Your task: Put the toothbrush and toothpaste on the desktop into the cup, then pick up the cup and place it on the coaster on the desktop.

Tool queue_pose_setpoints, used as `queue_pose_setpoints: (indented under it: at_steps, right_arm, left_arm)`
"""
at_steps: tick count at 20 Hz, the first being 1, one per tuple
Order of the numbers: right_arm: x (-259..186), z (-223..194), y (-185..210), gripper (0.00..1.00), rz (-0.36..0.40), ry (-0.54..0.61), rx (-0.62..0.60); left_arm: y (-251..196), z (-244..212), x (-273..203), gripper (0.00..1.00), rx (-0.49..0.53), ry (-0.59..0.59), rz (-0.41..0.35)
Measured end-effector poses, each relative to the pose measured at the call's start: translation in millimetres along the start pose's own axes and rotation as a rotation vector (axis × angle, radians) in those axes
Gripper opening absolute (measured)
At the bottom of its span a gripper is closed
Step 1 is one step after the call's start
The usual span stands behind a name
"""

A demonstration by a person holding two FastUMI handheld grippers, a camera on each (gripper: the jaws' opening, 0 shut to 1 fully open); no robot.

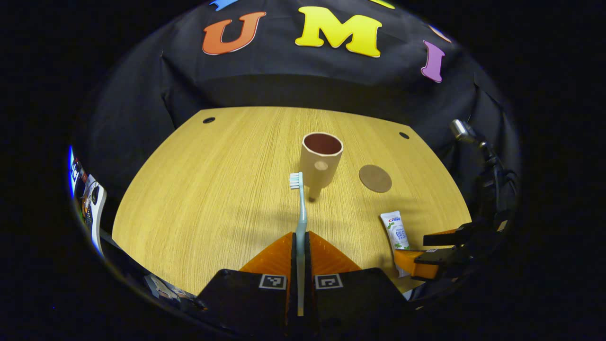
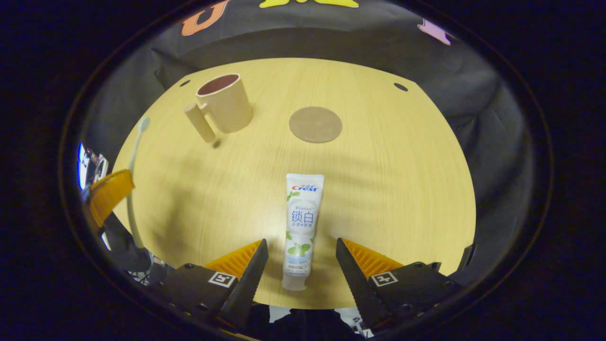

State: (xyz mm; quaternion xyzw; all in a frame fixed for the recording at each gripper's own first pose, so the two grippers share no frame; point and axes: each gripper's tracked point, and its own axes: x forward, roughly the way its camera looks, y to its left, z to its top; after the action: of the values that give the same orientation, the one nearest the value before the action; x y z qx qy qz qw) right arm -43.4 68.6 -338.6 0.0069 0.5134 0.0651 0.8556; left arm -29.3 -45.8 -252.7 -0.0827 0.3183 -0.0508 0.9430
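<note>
Left gripper (image 1: 300, 241): fingers closed tight on the handle of the toothbrush (image 1: 300, 208), which projects forward with bristle head up, raised above the table (image 1: 199, 199); its head sits just short of the cup (image 1: 321, 161) in the left gripper view. Cup stands upright, mouth open, handle toward the camera, mid-table toward the far edge.

Right gripper (image 2: 301, 263): fingers spread wide, straddling the cap end of the toothpaste tube (image 2: 301, 222) without touching it; the tube lies flat near the table's near edge, cap toward the camera.

Coaster (image 2: 315, 124) lies flat to the right of the cup, apart from it, with bare wood all around (open table between tube and coaster).

2 dark holes (image 2: 400, 86) sit near the far corners. Far edge meets the black cloth wall (image 1: 293, 85). Right gripper also shows at lower right of the left gripper view, beside the tube.
</note>
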Motion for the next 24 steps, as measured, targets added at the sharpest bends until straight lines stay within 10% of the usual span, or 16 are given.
queue_pose_setpoints:
  at_steps: [12, 24]
  right_arm:
    - [27.4, -8.7, 3.4, 0.34, 0.034, 0.080, 0.109]
    - [12.3, 14.3, 1.0, 0.34, 0.156, -0.199, 0.213]
  left_arm:
    - [1.0, 149.3, -40.0, 0.08, 0.052, -0.376, -0.124]
    - [-17.1, 223.6, 36.4, 0.08, 0.074, -0.475, -0.172]
